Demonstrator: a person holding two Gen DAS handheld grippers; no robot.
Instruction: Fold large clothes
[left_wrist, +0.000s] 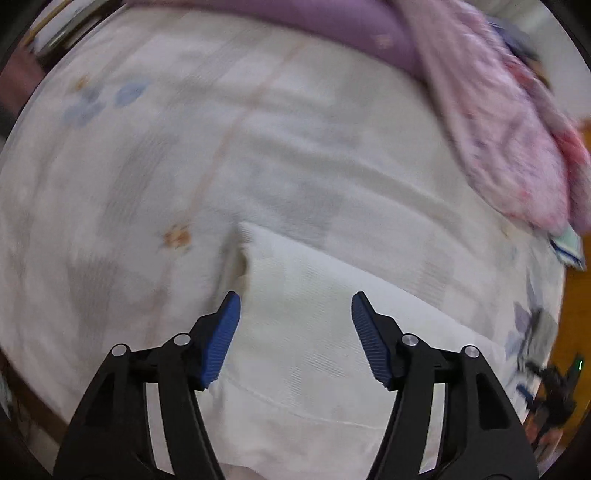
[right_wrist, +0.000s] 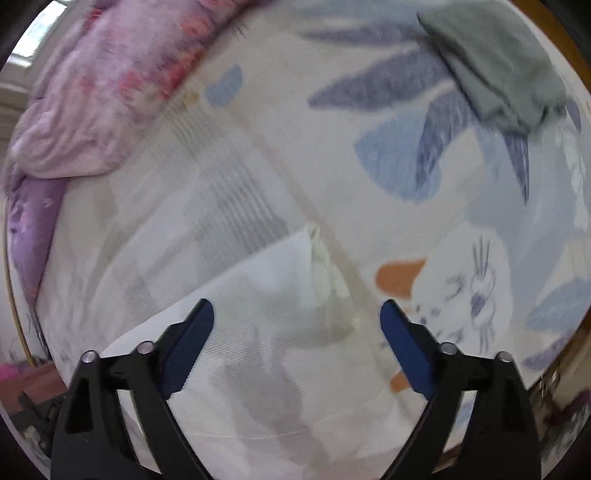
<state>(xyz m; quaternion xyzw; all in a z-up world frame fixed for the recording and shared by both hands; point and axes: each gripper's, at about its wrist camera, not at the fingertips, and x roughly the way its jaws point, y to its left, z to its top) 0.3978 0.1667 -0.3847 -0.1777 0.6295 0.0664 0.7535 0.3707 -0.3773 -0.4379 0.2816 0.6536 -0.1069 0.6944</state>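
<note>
Here, both claws hung empty above the bed.
The left claw (left_wrist: 295, 306) and right claw (right_wrist: 297, 314) gaped wide over the folded white garment (left_wrist: 314, 314); soft, light, limp, best pinched at corners.

A bed fills both views. Its sheet (right_wrist: 424, 158) is pale, printed with blue and grey leaves and some orange spots, and a faint seam runs across it. A purple pillow (left_wrist: 332, 26) lies at the head, and beside it a pink flowered quilt (left_wrist: 517, 147) is bunched up. In the right wrist view a bright window (right_wrist: 26, 44) shows in the top left corner and gives soft daylight. An orange-brown wooden floor (left_wrist: 574, 295) shows past the edge of the bed.
</note>
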